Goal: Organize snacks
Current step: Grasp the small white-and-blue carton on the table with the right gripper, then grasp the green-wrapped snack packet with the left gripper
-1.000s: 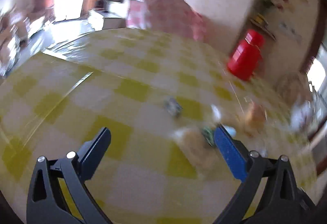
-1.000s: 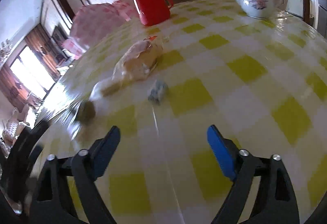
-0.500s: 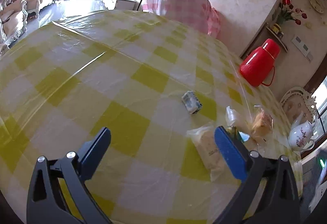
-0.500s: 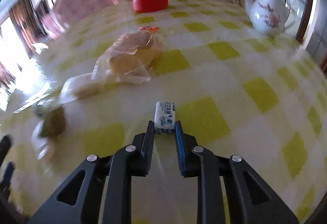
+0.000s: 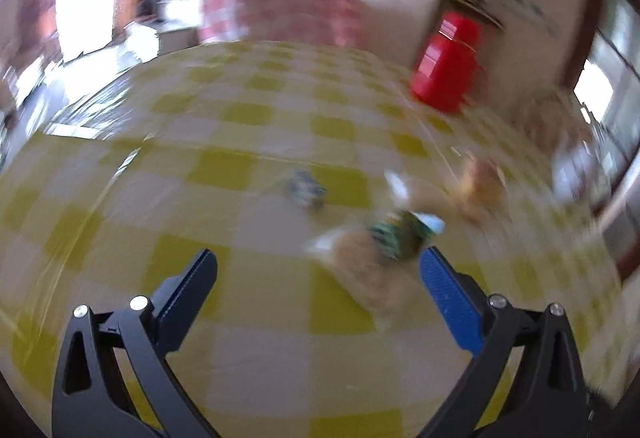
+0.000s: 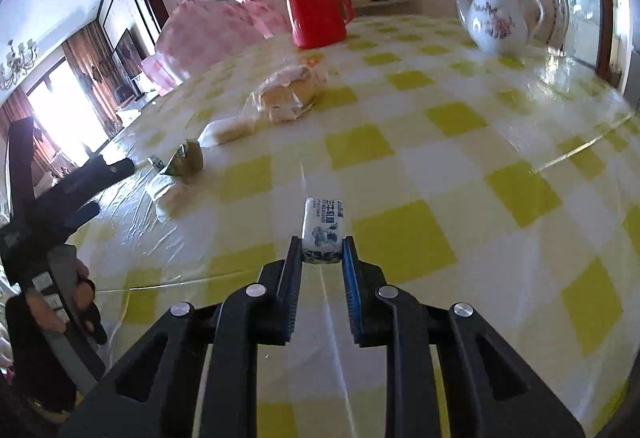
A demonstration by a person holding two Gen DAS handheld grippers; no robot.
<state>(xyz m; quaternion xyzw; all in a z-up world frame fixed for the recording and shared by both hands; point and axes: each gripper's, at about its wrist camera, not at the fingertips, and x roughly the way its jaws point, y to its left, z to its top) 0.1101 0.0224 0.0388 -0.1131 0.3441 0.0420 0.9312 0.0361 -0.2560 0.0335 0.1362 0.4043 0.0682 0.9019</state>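
Yellow-checked surface [image 6: 460, 118] carried a red thermos [image 6: 316, 8], white teapot [image 6: 500, 18], bagged bread [image 6: 288, 94]. Left gripper [image 5: 316, 278] fingers stood apart, nothing between. Right gripper [image 6: 322, 258] fingers were clamped on small blue-white snack packet [image 6: 323, 230], just over the surface.

Both wrist views overlook the checkered table [image 6: 460, 166].
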